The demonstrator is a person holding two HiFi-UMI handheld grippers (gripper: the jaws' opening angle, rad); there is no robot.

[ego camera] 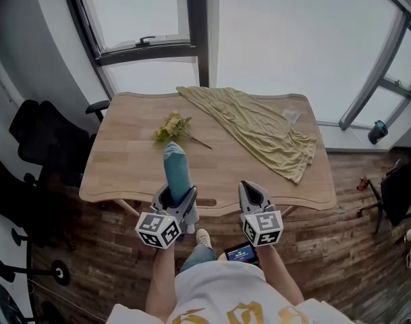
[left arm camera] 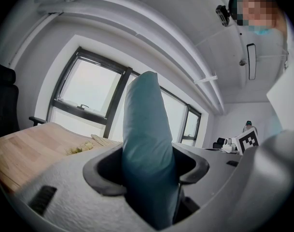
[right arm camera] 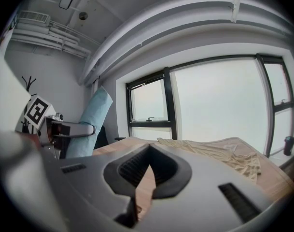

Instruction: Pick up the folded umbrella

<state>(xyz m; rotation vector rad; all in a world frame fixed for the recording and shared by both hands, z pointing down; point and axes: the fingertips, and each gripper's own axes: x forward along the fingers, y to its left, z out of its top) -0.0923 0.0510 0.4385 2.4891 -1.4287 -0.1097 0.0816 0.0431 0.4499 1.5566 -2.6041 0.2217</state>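
Folded umbrella (ego camera: 177, 167) stands clamped between fingers of left gripper (ego camera: 177, 194); right gripper (ego camera: 252, 190) fingers closed, empty.

The folded teal fabric umbrella (ego camera: 176, 167) stands upright between the jaws of the left gripper (ego camera: 178, 194), over the near edge of the pale wooden bench (ego camera: 124, 160). The right gripper (ego camera: 254, 193) is just to its right. A small bunch of yellow flowers (ego camera: 170, 128) lies on the bench ahead of the left gripper. A crumpled olive cloth (ego camera: 259, 130) lies ahead and right of the right gripper. Black office chairs (ego camera: 46, 140) stand off the bench, left of the left gripper.
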